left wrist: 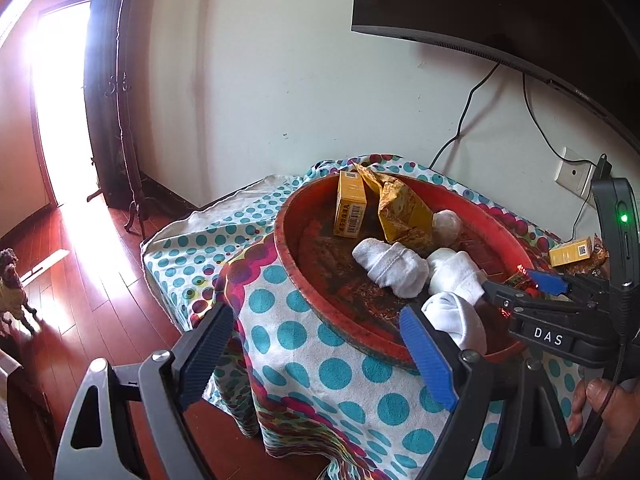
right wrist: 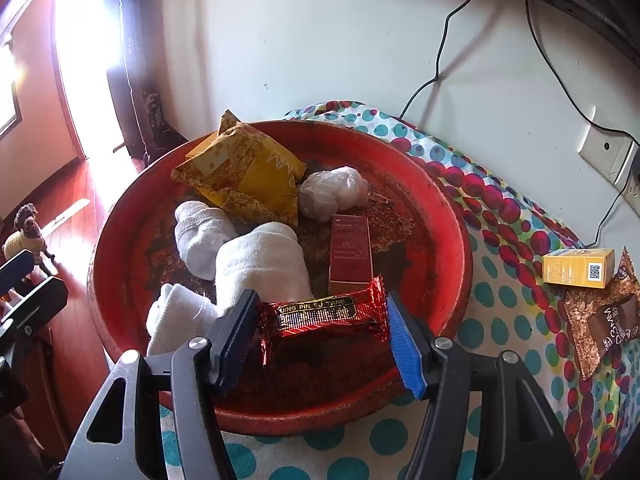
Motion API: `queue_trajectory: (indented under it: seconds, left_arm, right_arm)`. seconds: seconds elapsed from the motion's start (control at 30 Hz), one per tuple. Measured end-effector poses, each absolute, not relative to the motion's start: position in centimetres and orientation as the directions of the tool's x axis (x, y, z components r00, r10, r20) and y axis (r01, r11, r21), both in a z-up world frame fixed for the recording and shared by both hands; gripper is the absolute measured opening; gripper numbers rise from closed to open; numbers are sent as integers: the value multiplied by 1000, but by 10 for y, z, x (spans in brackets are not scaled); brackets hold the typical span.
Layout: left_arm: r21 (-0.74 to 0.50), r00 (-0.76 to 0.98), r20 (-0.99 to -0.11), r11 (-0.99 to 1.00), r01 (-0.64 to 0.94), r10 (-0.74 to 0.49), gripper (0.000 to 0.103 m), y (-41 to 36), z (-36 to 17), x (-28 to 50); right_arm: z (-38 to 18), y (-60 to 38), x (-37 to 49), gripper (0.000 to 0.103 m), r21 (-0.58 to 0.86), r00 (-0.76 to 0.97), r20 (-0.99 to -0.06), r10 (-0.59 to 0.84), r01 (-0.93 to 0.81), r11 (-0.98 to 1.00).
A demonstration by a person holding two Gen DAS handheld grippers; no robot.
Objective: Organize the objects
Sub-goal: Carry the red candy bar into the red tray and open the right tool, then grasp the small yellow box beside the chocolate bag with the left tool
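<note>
A red round tray (right wrist: pixel 452 216) (left wrist: pixel 288 240) sits on a polka-dot cloth. In it lie white rolled socks (right wrist: pixel 260 260) (left wrist: pixel 388 264), a yellow snack bag (right wrist: pixel 248 172) (left wrist: pixel 404 208), a plastic-wrapped ball (right wrist: pixel 332 192), a red box (right wrist: pixel 350 248) and, in the left wrist view, an upright yellow box (left wrist: pixel 350 204). My right gripper (right wrist: pixel 324 332) is shut on a red candy packet (right wrist: pixel 324 314) just above the tray's near side. My left gripper (left wrist: pixel 316 348) is open and empty at the tray's left edge.
A yellow box (right wrist: pixel 578 268) and a brown snack packet (right wrist: pixel 604 320) lie on the cloth (right wrist: pixel 500 216) right of the tray. A wall with cables, a socket (right wrist: pixel 608 152) and a monitor stand behind. A toy dog (right wrist: pixel 28 232) stands on the wood floor at left.
</note>
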State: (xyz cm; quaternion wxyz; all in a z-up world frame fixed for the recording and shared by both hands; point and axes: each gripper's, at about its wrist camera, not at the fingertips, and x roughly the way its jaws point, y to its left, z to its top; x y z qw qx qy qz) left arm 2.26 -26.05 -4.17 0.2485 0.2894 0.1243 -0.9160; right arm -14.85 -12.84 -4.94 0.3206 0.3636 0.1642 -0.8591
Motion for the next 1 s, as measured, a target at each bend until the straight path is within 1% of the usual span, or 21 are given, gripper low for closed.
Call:
queue_trajectory:
  seconds: [0.13, 0.17, 0.2, 0.27, 0.3, 0.43, 0.47, 0.6, 0.73, 0.83, 0.93, 1.0]
  left_arm:
    - [-78, -708, -592, -846, 527, -386, 87, -259, -42, 22]
    - [-75, -708, -593, -849, 524, -384, 87, -258, -42, 21]
    - [-72, -707, -595, -851, 521, -382, 87, -257, -43, 21]
    - [-67, -707, -596, -854, 515, -380, 87, -255, -43, 20]
    - [-63, -706, -597, -855, 514, -381, 87, -254, -43, 19]
    - [-62, -718, -584, -861, 504, -378, 87, -251, -41, 20]
    - [-60, -724, -578, -866, 497, -376, 87, -249, -40, 20]
    - [-67, -745, -581, -892, 446, -329, 87, -237, -41, 16]
    - [-32, -762, -568, -917, 397, -310, 87, -212, -44, 10]
    - [-24, -782, -563, -941, 338, -267, 87, -188, -46, 3]
    - [-3, -782, -584, -963, 271, -218, 87, -157, -49, -11]
    - [3, -795, -579, -975, 222, -183, 87, -132, -47, -22]
  right_arm:
    - [-49, -124, -149, 63, -44, -538, -724, -431, 660, -750]
    - [-48, -122, -149, 70, -42, -543, -720, -431, 655, -754]
    - [-47, -121, -148, 84, -45, -552, -716, -428, 648, -760]
    - [-40, -115, -143, 97, -54, -582, -686, -437, 639, -767]
    - [-35, -113, -141, 99, -59, -592, -672, -445, 641, -765]
    - [-8, -95, -144, 99, -80, -644, -636, -426, 604, -793]
    - [-3, -84, -148, 101, -89, -665, -629, -403, 577, -812]
    - [-15, -17, -173, 102, -177, -735, -639, -227, 428, -887]
    - [-36, 79, -195, 102, -142, -753, -654, -78, 224, -964]
    - [-46, 145, -208, 103, -99, -743, -669, 14, 70, -993]
    - [-48, 189, -217, 103, -43, -734, -677, 46, -23, -999]
    - [-49, 204, -224, 103, -34, -730, -682, 53, -41, -999]
